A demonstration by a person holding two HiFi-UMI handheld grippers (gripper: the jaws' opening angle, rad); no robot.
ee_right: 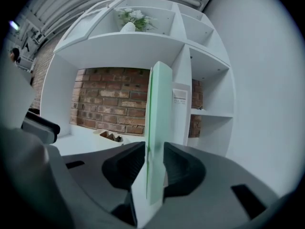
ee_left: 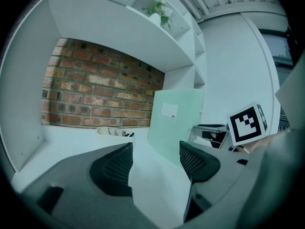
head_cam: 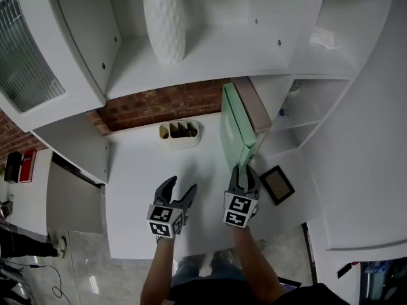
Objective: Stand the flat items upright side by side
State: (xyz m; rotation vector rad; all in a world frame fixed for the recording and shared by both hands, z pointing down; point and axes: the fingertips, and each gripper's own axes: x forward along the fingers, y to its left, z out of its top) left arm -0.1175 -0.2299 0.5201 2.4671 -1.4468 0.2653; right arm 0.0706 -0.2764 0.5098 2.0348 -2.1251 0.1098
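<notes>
A pale green flat folder (head_cam: 236, 129) stands upright on the white desk (head_cam: 152, 196), and my right gripper (head_cam: 243, 169) is shut on its near edge. In the right gripper view the folder's edge (ee_right: 156, 128) runs straight up between the two dark pads (ee_right: 125, 168). Just right of it a brown flat item (head_cam: 254, 105) stands against the shelf divider. My left gripper (head_cam: 180, 184) hovers over the desk to the left of the folder, open with nothing between its fingers. From the left gripper view the folder's broad face (ee_left: 174, 123) shows ahead and to the right.
A white pen holder (head_cam: 180, 134) sits at the back by the brick wall (head_cam: 159, 107). A dark picture frame (head_cam: 276, 184) lies flat on the desk to the right. A white vase (head_cam: 165, 18) stands on the shelf above. Open shelf compartments (head_cam: 299, 107) rise on the right.
</notes>
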